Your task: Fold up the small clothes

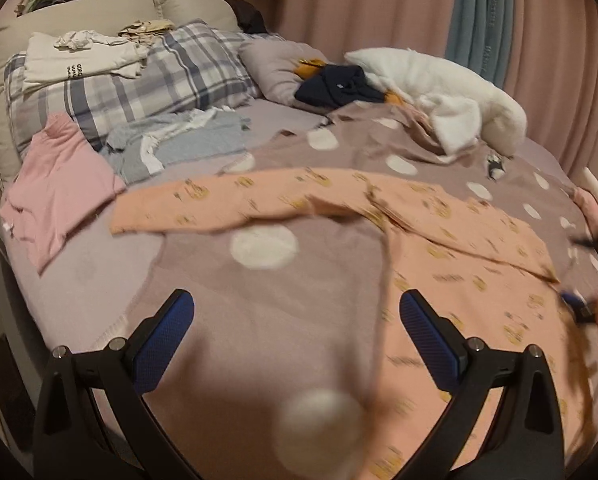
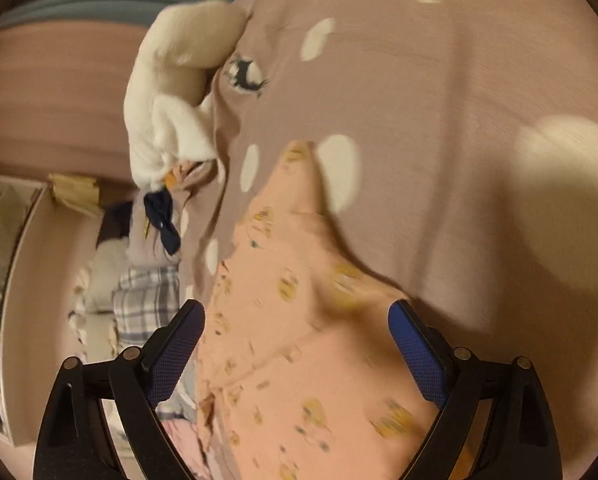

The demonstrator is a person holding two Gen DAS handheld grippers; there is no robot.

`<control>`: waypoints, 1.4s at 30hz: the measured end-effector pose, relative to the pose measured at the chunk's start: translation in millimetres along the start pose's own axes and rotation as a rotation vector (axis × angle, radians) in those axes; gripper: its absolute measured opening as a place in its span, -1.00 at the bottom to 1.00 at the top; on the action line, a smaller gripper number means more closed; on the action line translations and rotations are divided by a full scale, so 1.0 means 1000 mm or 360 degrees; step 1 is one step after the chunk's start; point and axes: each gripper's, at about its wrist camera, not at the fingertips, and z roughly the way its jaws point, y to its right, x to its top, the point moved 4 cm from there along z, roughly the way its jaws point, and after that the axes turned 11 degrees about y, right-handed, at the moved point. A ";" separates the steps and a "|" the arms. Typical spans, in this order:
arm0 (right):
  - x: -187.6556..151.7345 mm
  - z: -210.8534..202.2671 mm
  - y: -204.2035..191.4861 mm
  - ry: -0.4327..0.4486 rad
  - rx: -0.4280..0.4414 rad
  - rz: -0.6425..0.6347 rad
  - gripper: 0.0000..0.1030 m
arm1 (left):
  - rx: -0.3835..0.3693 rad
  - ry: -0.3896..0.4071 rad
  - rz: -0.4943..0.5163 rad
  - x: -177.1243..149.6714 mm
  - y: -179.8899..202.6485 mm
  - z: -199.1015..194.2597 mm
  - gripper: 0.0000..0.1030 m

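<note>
Mostly flat: peach printed garment (image 1: pixel 439 224) spread on dotted blanket (image 1: pixel 267 320), sleeve outstretched.

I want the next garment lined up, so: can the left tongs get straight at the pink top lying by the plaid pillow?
Probably yes. The left tongs are open and hold nothing, and the pink top lies uncovered on the bed's left side. Only bare blanket lies between; the peach garment spreads off to the right.

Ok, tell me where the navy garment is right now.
In the left wrist view the navy garment lies crumpled at the far side of the bed, between the mauve pillow and the white plush toy.
</note>
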 end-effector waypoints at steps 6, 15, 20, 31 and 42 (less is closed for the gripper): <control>-0.033 -0.024 0.009 0.0095 -0.0173 -0.0381 0.80 | 0.0030 -0.0058 -0.0079 0.029 -0.050 0.052 0.99; -0.047 0.009 -0.009 0.0222 -0.0543 -0.0723 1.00 | -0.0450 -0.0475 -0.0959 0.006 -0.112 0.110 0.99; -0.063 0.023 -0.014 0.0328 -0.0721 -0.0999 1.00 | -0.0618 -0.0439 -0.1289 0.004 -0.142 0.117 0.99; -0.049 0.007 -0.001 0.0435 -0.0432 -0.0790 1.00 | -0.0384 -0.0289 -0.1351 0.018 -0.193 0.131 0.24; -0.051 0.006 -0.002 0.0469 -0.0378 -0.0764 1.00 | 0.0292 -0.0076 -0.0949 0.022 -0.210 0.122 -0.45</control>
